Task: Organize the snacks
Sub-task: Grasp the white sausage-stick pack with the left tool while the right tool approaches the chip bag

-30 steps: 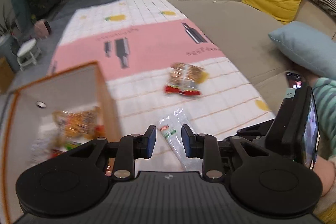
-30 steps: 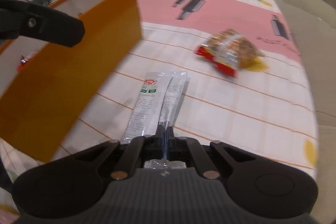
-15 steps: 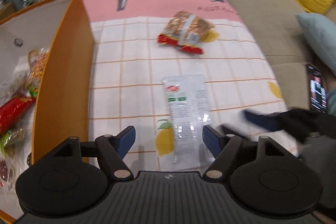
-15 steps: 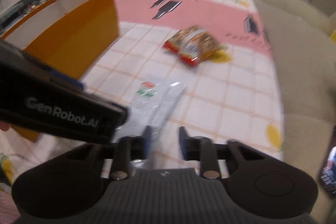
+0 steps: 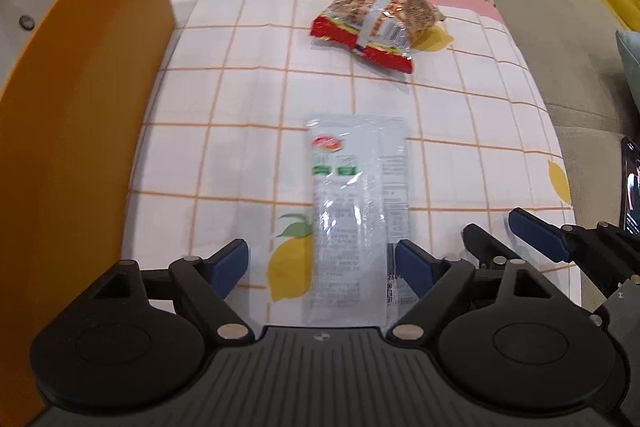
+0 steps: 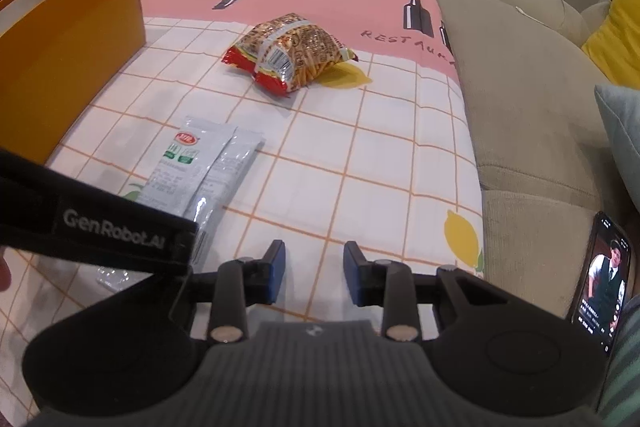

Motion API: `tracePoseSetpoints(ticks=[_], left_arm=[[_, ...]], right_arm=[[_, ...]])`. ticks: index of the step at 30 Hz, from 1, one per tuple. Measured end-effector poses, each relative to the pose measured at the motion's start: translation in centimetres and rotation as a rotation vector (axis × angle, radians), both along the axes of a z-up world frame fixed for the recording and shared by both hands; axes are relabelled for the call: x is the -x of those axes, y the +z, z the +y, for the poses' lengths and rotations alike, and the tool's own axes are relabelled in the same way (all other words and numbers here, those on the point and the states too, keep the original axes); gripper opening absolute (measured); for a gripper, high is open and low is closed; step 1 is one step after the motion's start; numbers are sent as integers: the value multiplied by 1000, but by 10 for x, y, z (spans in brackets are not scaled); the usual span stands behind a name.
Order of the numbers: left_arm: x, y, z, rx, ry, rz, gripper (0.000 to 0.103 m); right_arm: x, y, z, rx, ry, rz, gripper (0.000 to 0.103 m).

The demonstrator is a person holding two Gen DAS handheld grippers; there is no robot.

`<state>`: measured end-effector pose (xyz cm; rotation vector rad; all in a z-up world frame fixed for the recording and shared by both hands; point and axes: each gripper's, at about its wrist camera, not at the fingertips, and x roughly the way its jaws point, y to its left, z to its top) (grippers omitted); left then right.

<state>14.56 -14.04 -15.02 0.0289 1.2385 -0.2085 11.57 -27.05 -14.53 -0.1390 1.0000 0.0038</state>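
Note:
A flat silver-white sachet pack [image 5: 354, 211] lies on the checked tablecloth, its near end between the wide-open fingers of my left gripper [image 5: 322, 267]. It also shows in the right wrist view [image 6: 200, 163], partly behind the left gripper's body [image 6: 100, 223]. My right gripper [image 6: 314, 273] is open and empty, to the right of the pack; its fingers [image 5: 536, 237] show in the left wrist view. A red and clear noodle-snack bag [image 5: 378, 17] [image 6: 290, 51] lies farther up the table. The orange box [image 5: 80, 99] [image 6: 68, 55] stands at the left.
A beige sofa [image 6: 520, 75] runs along the table's right edge with a yellow cushion [image 6: 616, 31] and a blue cushion [image 6: 624, 131]. A lit phone [image 6: 604, 279] lies at the near right. Dining furniture stands far back.
My right gripper let go of the sachet pack, opened and drew back to the right. My left gripper opened wide and came down over the pack's near end.

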Motion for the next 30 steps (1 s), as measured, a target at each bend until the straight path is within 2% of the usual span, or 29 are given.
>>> tracePoseSetpoints(ticks=[11,16,21,23,24,25,27,30], left_arm=[[-1,0,-9,74,19,9,99],[-2,-2,-17,6,3,-21,99],[-6,-2,-9,5,8,-16,98],[-7,-1,-7,-6,-11,-17,88],[-7,0,-7,-22,-24,-25,75],[-7,1,-8,-33,-35,-31,68],[-9,2,-4,-26,-25,-25,66],[-12,4,0,-50,-13,-38,63]], right_arm=[[0,-2,6,-41,41,-17,29],[1,-3,11,-70,70,-25,28],[-2,-5,10,-122,83,-31,30],[-4,-5,11,-128,92,-27,31],[-4,-5,13,-125,99,-25,32],[-4,-4,13,-126,103,-26,32],[-5,-2,13,-119,105,-35,40],[-7,1,11,-72,106,-55,44]])
